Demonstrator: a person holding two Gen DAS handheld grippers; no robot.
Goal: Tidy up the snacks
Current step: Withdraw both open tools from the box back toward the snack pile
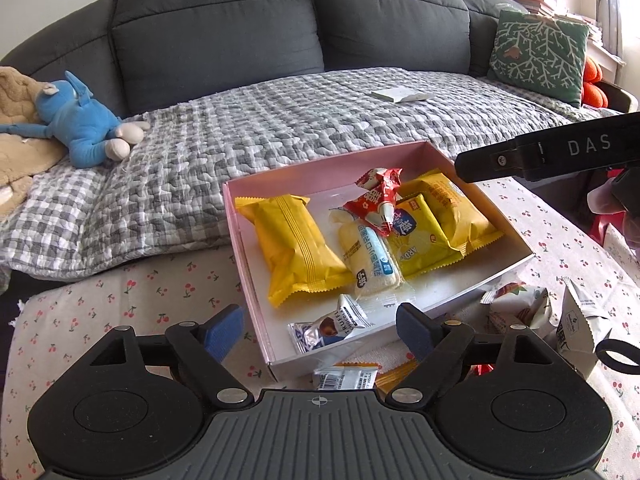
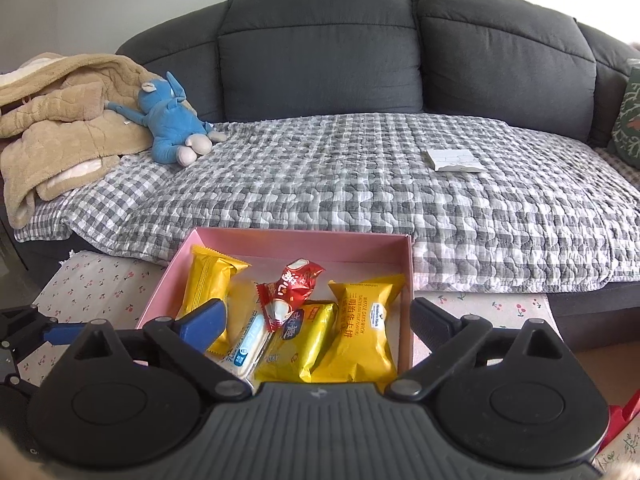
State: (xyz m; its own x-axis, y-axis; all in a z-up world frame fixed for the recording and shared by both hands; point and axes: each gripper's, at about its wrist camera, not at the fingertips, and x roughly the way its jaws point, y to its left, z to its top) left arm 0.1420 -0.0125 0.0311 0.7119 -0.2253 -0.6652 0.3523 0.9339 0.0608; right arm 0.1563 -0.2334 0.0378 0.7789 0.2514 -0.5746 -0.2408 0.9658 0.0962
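Pink box point(image 1: 256, 304) sits at the tabletop point(image 1: 100, 304) edge nearest the sofa point(image 2: 320, 52), six snacks inside: two plump yellow packs point(image 1: 292, 248) at the box's ends, a flatter yellow pack point(image 1: 420, 236), a pale blue-striped bar point(image 1: 370, 258), a crinkly red wrapper point(image 1: 378, 200) on top, a silver truffle candy point(image 1: 328, 326) near the front wall. Left gripper point(image 1: 320, 330) jaws apart, empty. Right gripper point(image 2: 318, 320) jaws wide apart, empty too.
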